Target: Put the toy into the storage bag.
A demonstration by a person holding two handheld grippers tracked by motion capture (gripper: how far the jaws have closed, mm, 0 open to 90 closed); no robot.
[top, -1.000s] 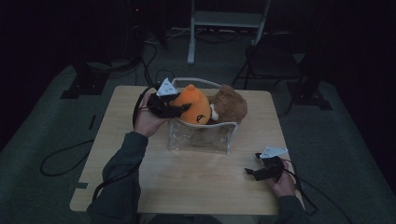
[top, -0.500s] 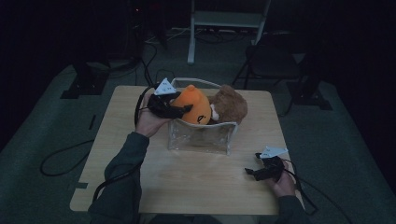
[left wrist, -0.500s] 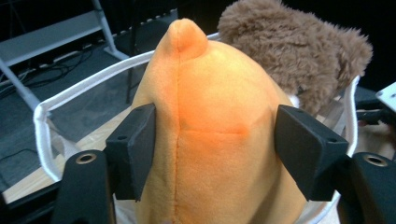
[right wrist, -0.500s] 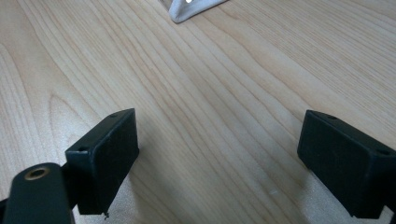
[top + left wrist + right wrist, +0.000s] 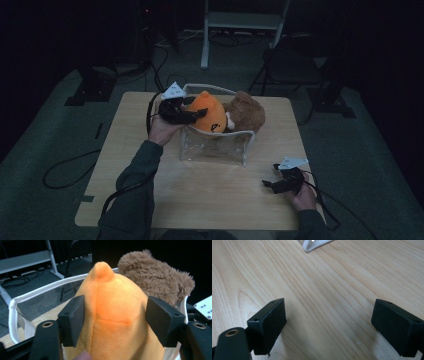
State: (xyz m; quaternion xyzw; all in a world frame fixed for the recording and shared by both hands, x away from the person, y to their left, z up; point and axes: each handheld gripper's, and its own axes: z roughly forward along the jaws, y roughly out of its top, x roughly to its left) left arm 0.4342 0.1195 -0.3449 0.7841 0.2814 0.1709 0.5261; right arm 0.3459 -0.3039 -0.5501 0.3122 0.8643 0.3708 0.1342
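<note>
An orange plush toy (image 5: 207, 112) (image 5: 115, 315) sits in a clear bag (image 5: 215, 147) with a white rim (image 5: 37, 292), beside a brown furry plush (image 5: 247, 114) (image 5: 155, 277). My left gripper (image 5: 196, 114) (image 5: 115, 312) reaches in from the left. Its jaws have just been closing, and both pads lie against the orange toy's sides. My right gripper (image 5: 266, 184) (image 5: 329, 322) rests low over the table near the front right corner. It is open, and between its jaws is bare wood.
The bag stands at the middle of the wooden table (image 5: 150, 200). A corner of the bag's white rim (image 5: 314, 245) lies ahead of the right gripper. Cables trail off both grippers. A chair (image 5: 295, 65) and stands sit on the dark floor behind.
</note>
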